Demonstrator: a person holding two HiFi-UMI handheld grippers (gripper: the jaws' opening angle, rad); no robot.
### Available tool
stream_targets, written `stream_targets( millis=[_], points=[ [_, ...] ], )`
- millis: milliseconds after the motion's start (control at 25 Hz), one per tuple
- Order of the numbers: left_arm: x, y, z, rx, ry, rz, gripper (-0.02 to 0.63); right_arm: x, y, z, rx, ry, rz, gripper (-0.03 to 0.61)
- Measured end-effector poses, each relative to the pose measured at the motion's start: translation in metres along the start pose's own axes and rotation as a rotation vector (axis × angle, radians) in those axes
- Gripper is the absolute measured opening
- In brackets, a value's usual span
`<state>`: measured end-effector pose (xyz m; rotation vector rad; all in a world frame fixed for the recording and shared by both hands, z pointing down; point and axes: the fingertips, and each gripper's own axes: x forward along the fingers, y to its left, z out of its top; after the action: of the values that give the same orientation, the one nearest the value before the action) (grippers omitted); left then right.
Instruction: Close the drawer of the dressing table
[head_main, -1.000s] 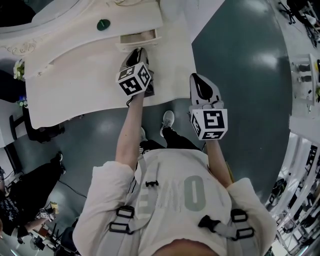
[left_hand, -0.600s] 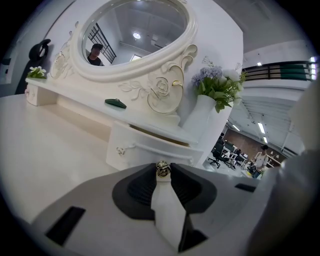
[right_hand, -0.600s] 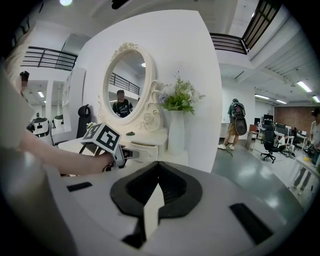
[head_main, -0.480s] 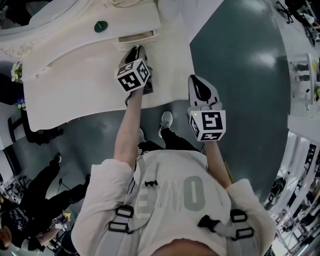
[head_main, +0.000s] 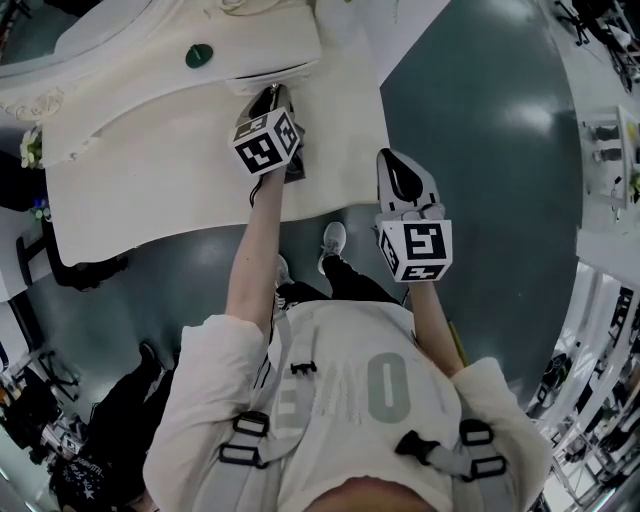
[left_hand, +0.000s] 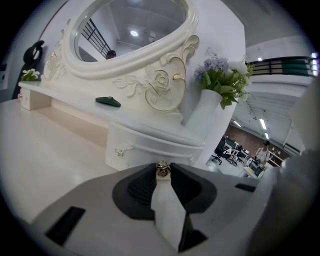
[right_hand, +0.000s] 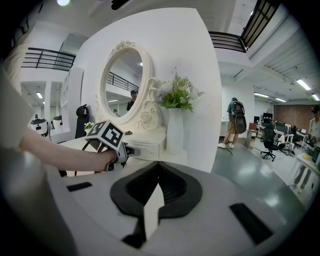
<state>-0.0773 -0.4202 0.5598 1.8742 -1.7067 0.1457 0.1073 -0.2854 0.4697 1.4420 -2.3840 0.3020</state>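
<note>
The left gripper pinches the gold knob of the drawer, at its 12 o'clock, which looks almost in (right gripper: jaws together, empty). Next, I think, one short last push, then letting go.

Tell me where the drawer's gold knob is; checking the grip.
Left gripper view, low centre: the gold knob sits between the jaws of the left gripper, on the drawer.

Bright overhead light, soft shadows, glare on floor — heavy fisheye edges
</note>
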Motion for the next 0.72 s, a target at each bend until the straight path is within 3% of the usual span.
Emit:
stream_targets(
  millis=[240,720],
  points=[
    [0.008,0.001,-0.001,0.001,0.046,0.011,0.100,0.006,-0.002,0.000,0.004,0.000,0.000,0.009],
    [0.021,0.006,0.009,0.018,0.033,0.018,0.100,0.008,-0.004,-0.003,-0.004,0.011,-0.005,0.009]
  ],
)
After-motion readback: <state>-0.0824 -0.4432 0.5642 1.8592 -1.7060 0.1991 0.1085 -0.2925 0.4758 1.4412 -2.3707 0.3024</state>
